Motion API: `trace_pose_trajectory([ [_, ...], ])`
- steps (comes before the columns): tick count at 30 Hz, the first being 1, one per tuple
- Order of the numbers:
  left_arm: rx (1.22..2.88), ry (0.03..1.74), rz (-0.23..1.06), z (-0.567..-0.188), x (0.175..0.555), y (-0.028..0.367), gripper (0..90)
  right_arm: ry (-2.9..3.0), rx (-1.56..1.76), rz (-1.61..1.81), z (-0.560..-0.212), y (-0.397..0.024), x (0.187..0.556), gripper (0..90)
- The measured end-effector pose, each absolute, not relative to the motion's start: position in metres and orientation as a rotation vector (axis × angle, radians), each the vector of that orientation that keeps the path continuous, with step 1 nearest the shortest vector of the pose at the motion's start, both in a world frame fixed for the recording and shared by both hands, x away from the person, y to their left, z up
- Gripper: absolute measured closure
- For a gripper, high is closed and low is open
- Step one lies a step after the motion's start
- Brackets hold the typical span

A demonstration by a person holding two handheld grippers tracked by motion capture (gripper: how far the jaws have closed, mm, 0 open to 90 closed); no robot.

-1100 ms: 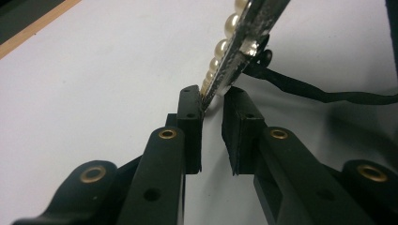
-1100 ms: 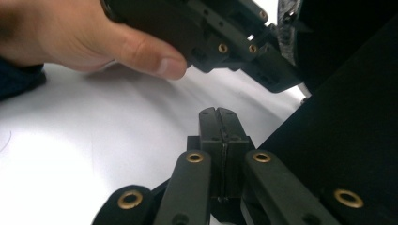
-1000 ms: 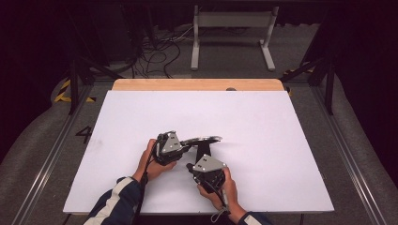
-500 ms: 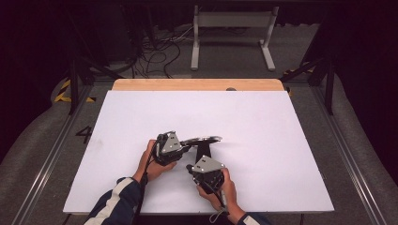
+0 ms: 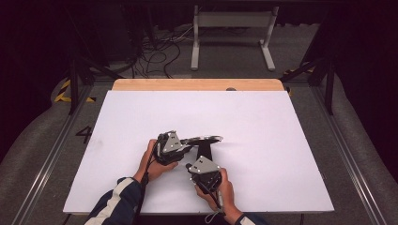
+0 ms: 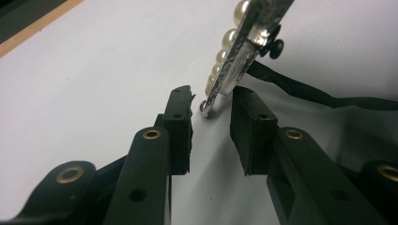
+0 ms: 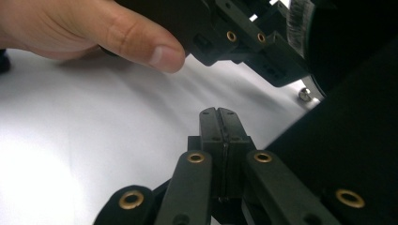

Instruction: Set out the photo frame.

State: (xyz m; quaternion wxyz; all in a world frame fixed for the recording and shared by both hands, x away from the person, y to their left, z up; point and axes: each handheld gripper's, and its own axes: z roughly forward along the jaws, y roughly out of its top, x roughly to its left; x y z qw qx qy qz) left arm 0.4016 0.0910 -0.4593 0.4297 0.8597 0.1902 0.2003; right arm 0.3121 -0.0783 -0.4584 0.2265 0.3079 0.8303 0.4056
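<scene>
A silver bar set with a row of pearls (image 6: 237,44) hangs tilted over the white sheet, and a black cord (image 6: 300,91) trails from it to the right. Its lower tip sits between the jaws of my left gripper (image 6: 211,101), which have just been opening; a gap shows on the left side and the pads do not clamp it. In the high view the bar (image 5: 206,138) sticks out rightward from the left gripper (image 5: 190,140). My right gripper (image 7: 218,115) is shut, pads together with nothing seen between them. It points toward the left gripper (image 7: 244,42) from just below (image 5: 205,151).
The white sheet (image 5: 263,122) covers a wooden tabletop whose far edge (image 5: 197,84) shows. A thumb (image 7: 141,42) of the left hand reaches over the sheet in the right gripper view. Dark floor, cables and a metal stand (image 5: 232,28) lie beyond the table.
</scene>
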Motion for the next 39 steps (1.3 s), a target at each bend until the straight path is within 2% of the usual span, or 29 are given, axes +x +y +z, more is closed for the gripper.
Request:
trace_pose_trajectory([
  [5, 2.153, 0.456, 0.501, -0.457, 0.399, 0.091, 76.3, 2.282, 0.851, 1.089, -0.459, -0.077, 0.309, 90.0],
  [24, 2.198, 0.407, 0.557, -0.453, 0.389, 0.089, 81.6, 2.275, 0.924, 1.072, -0.456, -0.091, 0.311, 90.0],
  [26, 2.193, 0.417, 0.550, -0.453, 0.389, 0.091, 88.4, 2.272, 0.929, 1.065, -0.456, -0.094, 0.311, 90.0],
  [37, 2.178, 0.399, 0.509, -0.454, 0.389, 0.089, 85.8, 2.281, 0.951, 1.104, -0.455, -0.106, 0.314, 90.0],
  [39, 2.182, 0.398, 0.494, -0.455, 0.390, 0.089, 82.0, 2.283, 0.953, 1.105, -0.455, -0.107, 0.315, 90.0],
])
